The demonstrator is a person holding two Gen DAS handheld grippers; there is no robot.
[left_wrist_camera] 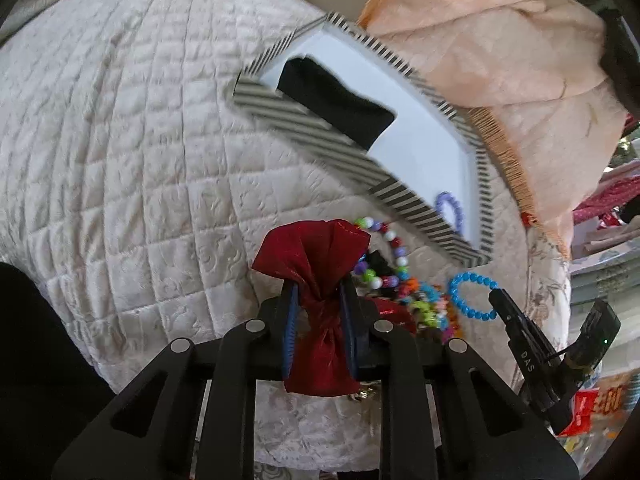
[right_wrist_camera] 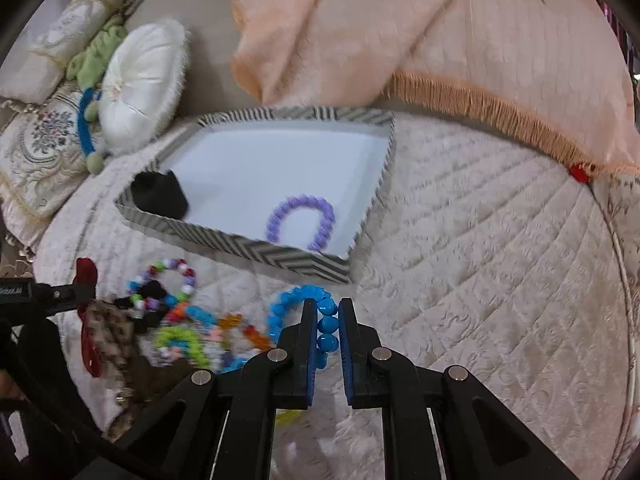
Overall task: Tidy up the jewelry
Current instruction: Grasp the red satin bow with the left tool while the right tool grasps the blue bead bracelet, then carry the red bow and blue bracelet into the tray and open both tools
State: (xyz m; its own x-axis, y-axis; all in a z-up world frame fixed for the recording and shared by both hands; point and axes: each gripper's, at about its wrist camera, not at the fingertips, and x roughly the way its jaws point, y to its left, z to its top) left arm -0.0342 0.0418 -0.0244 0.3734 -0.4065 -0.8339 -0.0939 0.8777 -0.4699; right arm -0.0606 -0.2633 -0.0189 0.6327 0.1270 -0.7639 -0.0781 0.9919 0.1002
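Right claw (right_wrist_camera: 325, 312) is clenching on the blue bead bracelet (right_wrist_camera: 298, 312), pads pinching the near-right arc of the loop; rest of the loop is hanging out to the left of the claw, just off or on the bed quilt (right_wrist_camera: 480, 260), can't tell which. Left claw (left_wrist_camera: 318, 300) is clamping the neck of a red fabric pouch (left_wrist_camera: 320, 264), pouch top flaring out on the far side of the pads.

Key relation: striped tray (right_wrist_camera: 240, 248) is sitting straight ahead and slightly left of the right claw, its near wall just past the bracelet. Purple bracelet (right_wrist_camera: 300, 220) is already lying inside near that wall, black pouch (right_wrist_camera: 160, 196) in the tray's left corner. Tray's long axis is running left-near to right-far in right wrist view.

Right claw is nearer the tray than the left, so blue bracelet prob goes first: lift, clear the near wall, drop on bare tray floor far of the purple one.

Remaining pile of mixed bead bracelets (right_wrist_camera: 188, 320) is lying on the quilt left of the right claw, btwn the two claws. Task prob early-mid; most pcs not yet in tray.
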